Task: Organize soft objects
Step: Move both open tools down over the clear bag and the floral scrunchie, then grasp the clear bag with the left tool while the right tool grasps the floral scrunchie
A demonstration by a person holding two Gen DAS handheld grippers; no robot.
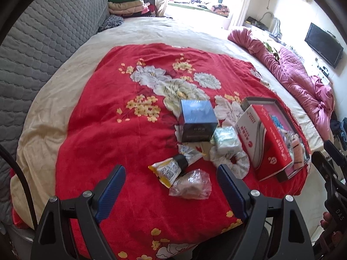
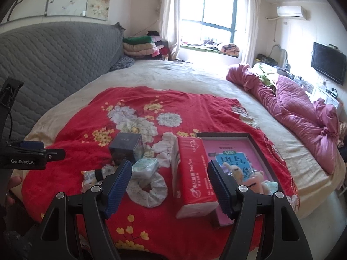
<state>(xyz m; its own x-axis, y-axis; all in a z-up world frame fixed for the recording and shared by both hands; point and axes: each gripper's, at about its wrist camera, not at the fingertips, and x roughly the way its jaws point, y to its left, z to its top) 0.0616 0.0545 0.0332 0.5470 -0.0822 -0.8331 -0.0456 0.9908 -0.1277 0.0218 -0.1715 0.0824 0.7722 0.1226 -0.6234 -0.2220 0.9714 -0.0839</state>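
Ahead of the wide-open, empty left gripper [image 1: 171, 182] lies a crumpled clear bag [image 1: 190, 184], unseen from the right wrist. The right gripper [image 2: 170, 181], also open and empty, has the white scrunchie [image 2: 147, 189] and red tissue pack [image 2: 192, 173] between its fingers' lines; only this view shows the plush toy [image 2: 251, 178] in the tray [image 2: 223, 134].

A home bedroom is shown: a bed [image 2: 151, 73] with quilted headboard [image 2: 54, 56], folded blankets [image 2: 141, 47], curtained window [image 2: 212, 15], wall television [image 2: 328, 62].

Blk tool [image 1: 171, 191], blue ribbed pads [image 1: 111, 191]
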